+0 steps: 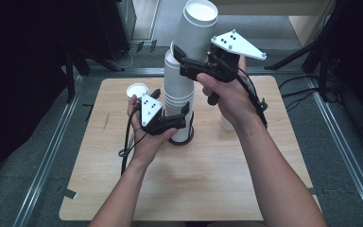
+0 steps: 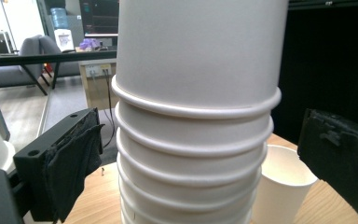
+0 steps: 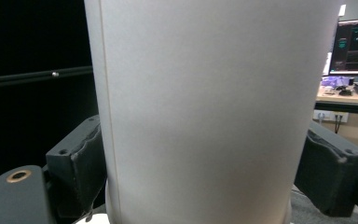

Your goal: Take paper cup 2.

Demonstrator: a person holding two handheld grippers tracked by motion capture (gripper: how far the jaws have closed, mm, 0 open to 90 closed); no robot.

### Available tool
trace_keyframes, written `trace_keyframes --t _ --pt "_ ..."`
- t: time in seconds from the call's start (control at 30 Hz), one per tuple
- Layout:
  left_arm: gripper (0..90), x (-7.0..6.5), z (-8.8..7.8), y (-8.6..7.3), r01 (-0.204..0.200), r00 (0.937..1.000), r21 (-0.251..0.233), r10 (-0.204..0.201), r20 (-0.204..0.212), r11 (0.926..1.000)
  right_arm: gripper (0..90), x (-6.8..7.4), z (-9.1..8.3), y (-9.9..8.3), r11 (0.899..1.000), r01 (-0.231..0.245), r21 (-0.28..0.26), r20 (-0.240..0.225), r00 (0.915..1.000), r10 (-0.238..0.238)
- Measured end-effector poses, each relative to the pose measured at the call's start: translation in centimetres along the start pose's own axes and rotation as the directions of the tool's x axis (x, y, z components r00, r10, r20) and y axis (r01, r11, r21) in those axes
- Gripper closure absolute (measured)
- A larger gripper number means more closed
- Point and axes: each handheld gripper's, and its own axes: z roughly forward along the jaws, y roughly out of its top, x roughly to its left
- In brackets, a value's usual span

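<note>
Pale wood-grain laminate covered the square tabletop (image 1: 208, 179), which sat inside a metal-railed frame on grey carpet, with dark curtains at the sides and black stand legs at the far right; the left gripper view looked past to an office with desks, a grey chair and a water bottle. A stack of white paper cups (image 1: 178, 101), upside down with smooth matte walls and rolled rims ringing it, stood near the tabletop's middle on a dark round base (image 1: 182, 140). The left hand-held gripper (image 1: 185, 113) bracketed the stack's lower rims with its jaws spread wide, the black padded faces clear of the paper on both sides. The right hand-held gripper (image 1: 185, 57) was clamped on the top cup (image 1: 197, 28), which was tilted and raised above the stack, its sunken white bottom facing up. Two more single paper cups stood on the tabletop: one upside down at the left (image 1: 137, 90), one upright just right of the stack (image 2: 279, 186). Each hand-held gripper carried a grey three-cornered plate.
</note>
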Motion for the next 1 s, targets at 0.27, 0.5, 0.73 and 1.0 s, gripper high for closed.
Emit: trace_keyframes --t 0.27,0.5,0.73,1.0 --pt "0.2 -0.1 -1.2 -0.2 0.006 1.0 0.01 -0.006 0.008 0.9999 13.6 -0.9 -1.4 0.9 1.0 -0.015 -0.025 0.011 0.9998 0.016" --pt "0.1 -0.3 -2.3 -0.5 0.01 0.9998 0.009 -0.01 0.016 0.9999 13.6 -2.1 -2.6 1.0 0.999 -0.018 -0.04 0.036 0.9992 0.019" --pt "0.2 -0.7 -3.1 -1.2 0.014 0.9996 0.031 -0.015 0.022 0.9994 13.5 -3.3 -3.7 0.4 0.999 -0.011 -0.04 0.065 0.9978 0.013" --pt "0.2 -1.0 -4.1 -2.8 0.034 0.9989 0.057 -0.036 0.031 0.9978 13.5 -4.2 -5.2 -0.9 0.999 -0.018 -0.037 0.086 0.9961 0.021"
